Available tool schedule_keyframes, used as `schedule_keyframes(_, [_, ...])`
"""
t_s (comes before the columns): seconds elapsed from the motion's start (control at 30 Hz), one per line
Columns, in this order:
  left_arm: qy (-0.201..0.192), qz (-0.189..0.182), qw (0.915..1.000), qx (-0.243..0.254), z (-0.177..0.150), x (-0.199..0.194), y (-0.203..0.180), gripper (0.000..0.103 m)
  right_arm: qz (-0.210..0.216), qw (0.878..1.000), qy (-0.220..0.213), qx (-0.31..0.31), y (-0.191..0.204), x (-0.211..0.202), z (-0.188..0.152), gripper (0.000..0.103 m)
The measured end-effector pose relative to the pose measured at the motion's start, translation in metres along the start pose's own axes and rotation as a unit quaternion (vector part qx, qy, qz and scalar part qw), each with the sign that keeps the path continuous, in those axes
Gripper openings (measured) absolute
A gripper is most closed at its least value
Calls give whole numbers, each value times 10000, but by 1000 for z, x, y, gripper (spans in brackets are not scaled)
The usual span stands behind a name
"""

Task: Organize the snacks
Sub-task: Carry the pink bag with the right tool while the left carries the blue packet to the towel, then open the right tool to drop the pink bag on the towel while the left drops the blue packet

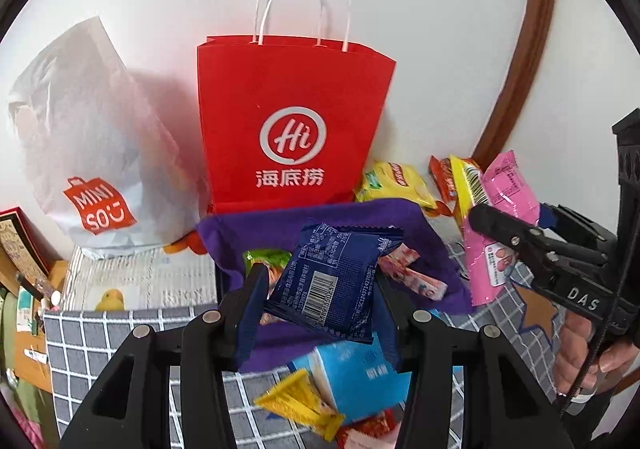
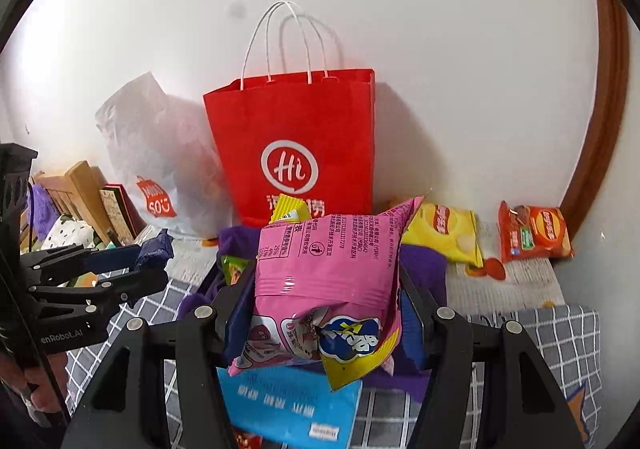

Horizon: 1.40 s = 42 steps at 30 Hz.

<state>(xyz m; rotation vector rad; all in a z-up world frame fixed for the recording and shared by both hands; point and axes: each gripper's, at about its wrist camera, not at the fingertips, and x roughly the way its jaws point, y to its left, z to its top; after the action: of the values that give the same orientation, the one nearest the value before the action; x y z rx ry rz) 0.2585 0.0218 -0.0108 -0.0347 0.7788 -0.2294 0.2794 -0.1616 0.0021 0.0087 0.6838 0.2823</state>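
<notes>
My left gripper (image 1: 320, 289) is shut on a dark blue snack packet (image 1: 332, 277) and holds it above an open purple fabric bin (image 1: 320, 221). The bin holds a green packet (image 1: 268, 259) and pink wrapped sweets (image 1: 412, 277). My right gripper (image 2: 324, 301) is shut on a pink snack bag (image 2: 328, 273) above the same purple bin (image 2: 424, 269). The right gripper also shows in the left wrist view (image 1: 480, 219), with the pink bag (image 1: 504, 225). The left gripper shows in the right wrist view (image 2: 160, 261).
A red paper bag (image 1: 292, 121) and a white plastic bag (image 1: 92, 153) stand against the wall. Yellow (image 2: 444, 233) and orange (image 2: 536, 235) chip bags lie at the right. A light blue pack (image 1: 356, 373) and yellow packet (image 1: 300, 405) lie in front on the checked cloth (image 1: 100, 341).
</notes>
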Motion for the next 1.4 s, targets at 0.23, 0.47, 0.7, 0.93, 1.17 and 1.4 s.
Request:
schedule_keyframes(0.23, [29,106,9999,38,24,24,6,47,-22,10000,18,-46,-9,26,20,61])
schedule_keyframes(0.47, [93,92,9998,-131,34,59,19,47,30,9994,341,97,-29,68,19,61])
schedule_keyframes(0.7, [511,140,9979,-367,27,91,45,47,83,9956,934,-46,-44,108,2,61])
schedule_keyframes(0.93, [623,116,9955,-707,27,98,68,47,428,9865,1573,-136,-40,146,-19,61])
schedule_keyframes(1.17, [707,-18,9950,-705,25,105,62,47,474,9787,1975,-312,-25,170,-36,61])
schedule_keyframes(1.4, [982,-149,9927,-683,20,118,51,47,521,9720,2245,-455,-19,188,-51,62])
